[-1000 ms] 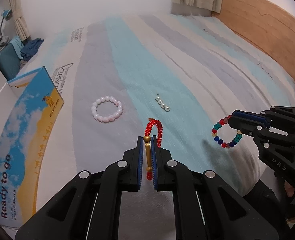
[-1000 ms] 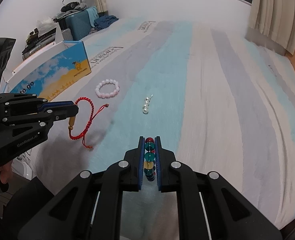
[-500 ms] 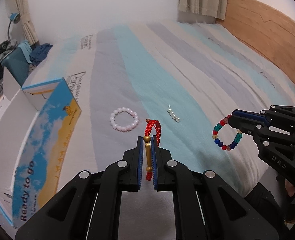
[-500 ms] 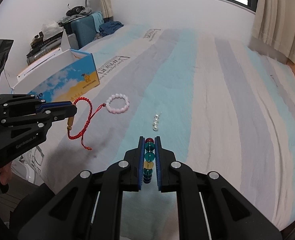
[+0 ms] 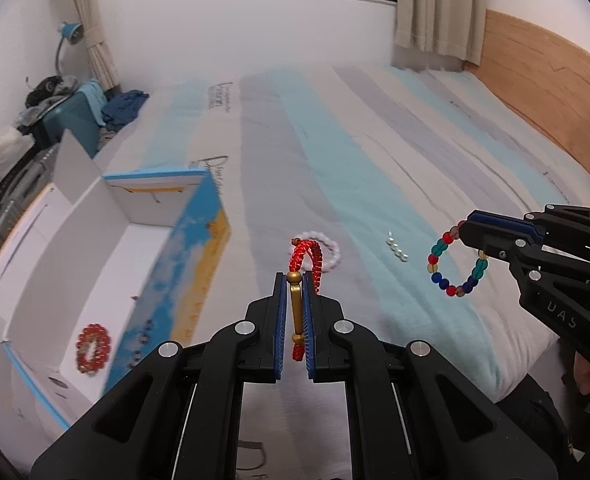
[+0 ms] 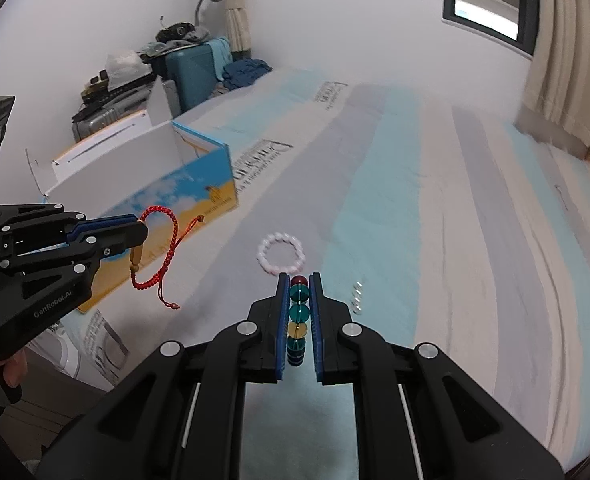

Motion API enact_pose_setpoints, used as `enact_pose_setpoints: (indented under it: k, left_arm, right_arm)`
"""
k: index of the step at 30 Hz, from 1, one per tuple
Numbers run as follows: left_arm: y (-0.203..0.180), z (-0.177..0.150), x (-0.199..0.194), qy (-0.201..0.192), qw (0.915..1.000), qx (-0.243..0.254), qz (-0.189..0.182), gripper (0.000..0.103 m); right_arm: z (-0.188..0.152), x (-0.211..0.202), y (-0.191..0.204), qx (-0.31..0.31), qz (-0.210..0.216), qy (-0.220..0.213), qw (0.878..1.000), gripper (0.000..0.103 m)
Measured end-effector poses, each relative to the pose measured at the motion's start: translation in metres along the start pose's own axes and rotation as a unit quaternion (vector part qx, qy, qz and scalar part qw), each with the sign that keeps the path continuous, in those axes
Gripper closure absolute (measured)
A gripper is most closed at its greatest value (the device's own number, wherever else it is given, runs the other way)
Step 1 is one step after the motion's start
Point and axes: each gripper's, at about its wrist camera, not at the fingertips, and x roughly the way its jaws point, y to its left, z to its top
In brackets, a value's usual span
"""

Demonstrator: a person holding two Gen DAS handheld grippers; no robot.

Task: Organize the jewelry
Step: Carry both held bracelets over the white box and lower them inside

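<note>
Red cord bracelet (image 5: pixel 309 258) clamped in left gripper (image 5: pixel 294 312), multicoloured bead bracelet (image 5: pixel 457 264) in right gripper (image 6: pixel 298 316); both lifted off bed (image 5: pixel 375 152), box (image 5: pixel 143 248) at nine o'clock now nearer.

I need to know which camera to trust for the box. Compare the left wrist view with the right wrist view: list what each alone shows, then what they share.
Only the left wrist view looks into the open box, where a red beaded bracelet lies, and shows the wooden headboard.

Only the right wrist view shows the red cord bracelet hanging in full, tails dangling.

Both show the pink bead bracelet, the small pearl piece on the bed, and the multicoloured bead bracelet in the right jaws.
</note>
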Motion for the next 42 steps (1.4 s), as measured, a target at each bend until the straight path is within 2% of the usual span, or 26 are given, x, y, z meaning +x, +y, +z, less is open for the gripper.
enact_pose_setpoints:
  k: [16,29,42]
  left_arm:
    - [0.065,0.005,-0.038,-0.019,0.9985,-0.036,0.035,0.096]
    - [0.126,0.004,-0.070,-0.027,0.9947,-0.070,0.070,0.096]
    - [0.184,-0.006,-0.075,-0.021,0.9904,-0.101,0.091,0.096]
  right_arm:
    - [0.050,-0.006,0.070,-0.045,0.029,-0.026,0.998,0.094]
    - [0.086,-0.002,0.139,-0.082,0.068,-0.040,0.993,0.094]
    - [0.111,0.023,0.198,-0.118,0.102,-0.032,0.987,0.094]
